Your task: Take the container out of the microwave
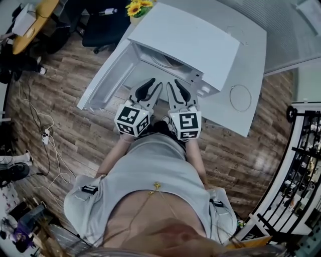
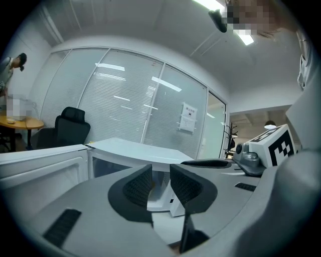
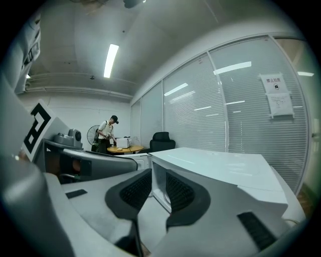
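White microwave (image 1: 190, 47) stands open on the table (image 1: 251, 65). I hold my left hand-held gripper (image 1: 155, 83) and right hand-held gripper (image 1: 173, 83) at its mouth, empty with jaws apart, ready for the container, presumably inside though I can't make it out.

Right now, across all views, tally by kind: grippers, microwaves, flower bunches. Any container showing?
grippers: 2, left gripper and right gripper
microwave: 1, door open
flower bunch: 1
container: 0 that I can make out; the microwave's inside is mostly hidden
Total: 4
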Tool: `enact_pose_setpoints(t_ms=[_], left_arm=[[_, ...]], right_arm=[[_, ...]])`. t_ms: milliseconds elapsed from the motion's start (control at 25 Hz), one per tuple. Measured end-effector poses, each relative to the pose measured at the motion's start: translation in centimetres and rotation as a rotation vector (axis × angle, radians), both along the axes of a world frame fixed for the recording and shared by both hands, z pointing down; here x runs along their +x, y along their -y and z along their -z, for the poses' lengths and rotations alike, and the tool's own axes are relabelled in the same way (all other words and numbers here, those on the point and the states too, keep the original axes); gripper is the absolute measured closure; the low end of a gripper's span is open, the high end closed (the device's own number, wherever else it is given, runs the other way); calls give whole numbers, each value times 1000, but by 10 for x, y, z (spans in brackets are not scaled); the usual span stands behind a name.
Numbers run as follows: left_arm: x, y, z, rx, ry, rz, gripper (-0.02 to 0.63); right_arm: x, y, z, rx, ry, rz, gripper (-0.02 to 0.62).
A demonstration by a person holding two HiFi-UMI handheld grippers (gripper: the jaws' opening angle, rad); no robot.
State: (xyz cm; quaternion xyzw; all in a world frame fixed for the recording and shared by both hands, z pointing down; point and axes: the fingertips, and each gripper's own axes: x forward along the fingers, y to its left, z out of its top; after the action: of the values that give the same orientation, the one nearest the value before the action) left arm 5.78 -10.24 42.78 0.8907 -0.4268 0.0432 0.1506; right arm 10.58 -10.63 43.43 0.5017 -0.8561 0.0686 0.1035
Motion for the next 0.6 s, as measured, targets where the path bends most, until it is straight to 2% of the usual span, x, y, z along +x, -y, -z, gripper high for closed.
enact_pose_setpoints(t_ms=[280, 600], left_arm=[[6, 17, -3, -1, 1, -30, 494], [-6, 48, -2, -1, 3, -98, 494]], right_arm=[[1, 17, -5, -9, -7, -12, 495], [-8, 45, -6, -14, -4, -81, 491]])
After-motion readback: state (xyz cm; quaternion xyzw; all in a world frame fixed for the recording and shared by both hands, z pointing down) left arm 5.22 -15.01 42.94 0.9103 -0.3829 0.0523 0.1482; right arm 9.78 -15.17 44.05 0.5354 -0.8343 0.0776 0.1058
